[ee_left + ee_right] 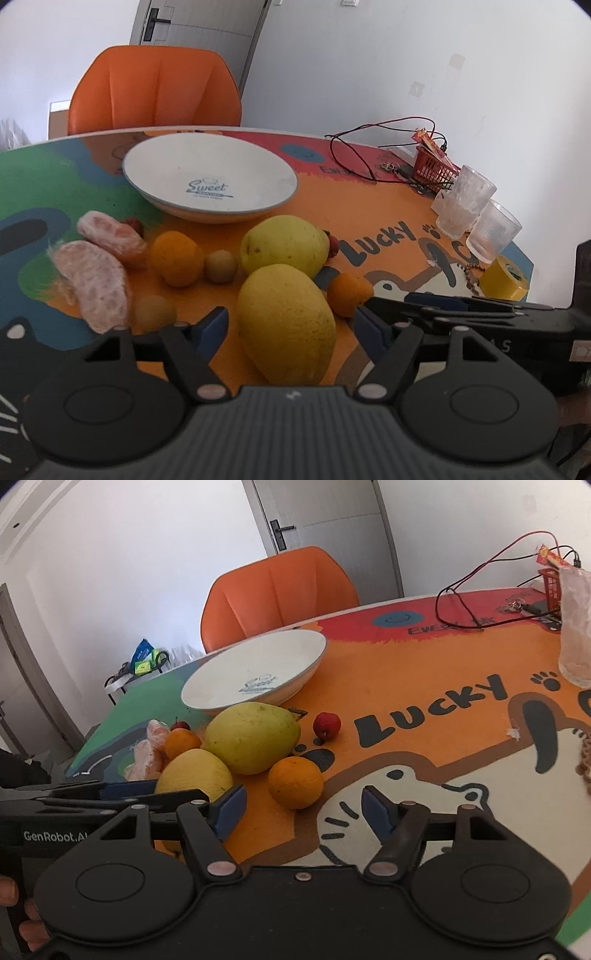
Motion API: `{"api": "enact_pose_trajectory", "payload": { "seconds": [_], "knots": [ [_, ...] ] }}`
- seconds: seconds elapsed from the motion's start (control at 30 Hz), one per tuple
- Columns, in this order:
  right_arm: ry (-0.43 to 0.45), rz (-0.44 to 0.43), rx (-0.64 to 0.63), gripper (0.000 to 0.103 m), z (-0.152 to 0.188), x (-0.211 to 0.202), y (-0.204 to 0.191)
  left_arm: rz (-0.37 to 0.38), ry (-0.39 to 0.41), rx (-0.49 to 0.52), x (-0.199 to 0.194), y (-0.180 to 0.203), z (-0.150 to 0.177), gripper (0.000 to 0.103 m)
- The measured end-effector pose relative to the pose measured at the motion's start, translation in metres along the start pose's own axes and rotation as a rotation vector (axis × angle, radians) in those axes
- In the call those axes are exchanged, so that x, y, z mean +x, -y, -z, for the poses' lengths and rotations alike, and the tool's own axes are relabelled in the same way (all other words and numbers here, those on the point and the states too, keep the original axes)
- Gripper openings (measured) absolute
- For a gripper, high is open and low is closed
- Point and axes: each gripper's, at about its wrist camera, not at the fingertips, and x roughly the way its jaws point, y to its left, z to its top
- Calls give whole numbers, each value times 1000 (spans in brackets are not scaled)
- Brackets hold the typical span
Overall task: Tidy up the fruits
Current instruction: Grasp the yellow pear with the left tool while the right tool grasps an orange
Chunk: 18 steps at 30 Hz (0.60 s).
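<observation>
A white bowl marked "Sweet" stands empty on the table; it also shows in the right wrist view. In front of it lie a yellow mango, a green-yellow mango, two oranges, two pomelo pieces, small brown fruits and a red fruit. My left gripper is open with the yellow mango between its fingers. My right gripper is open just short of the near orange.
An orange chair stands behind the table. At the right are glass cups, a yellow tape roll, a red basket and wires. The right gripper's body lies beside my left one.
</observation>
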Motion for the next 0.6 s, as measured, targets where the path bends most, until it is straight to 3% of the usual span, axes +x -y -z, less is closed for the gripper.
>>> {"api": "enact_pose_trajectory", "payload": {
  "seconds": [0.13, 0.23, 0.6],
  "knots": [
    [-11, 5, -5, 67, -2, 9, 3, 3, -22, -23, 10, -2, 0, 72],
    [-17, 10, -4, 66, -4, 14, 4, 7, -44, -37, 17, -5, 1, 61],
    [-30, -2, -28, 65, -9, 29, -4, 27, 3, -67, 4, -15, 3, 60]
  ]
}}
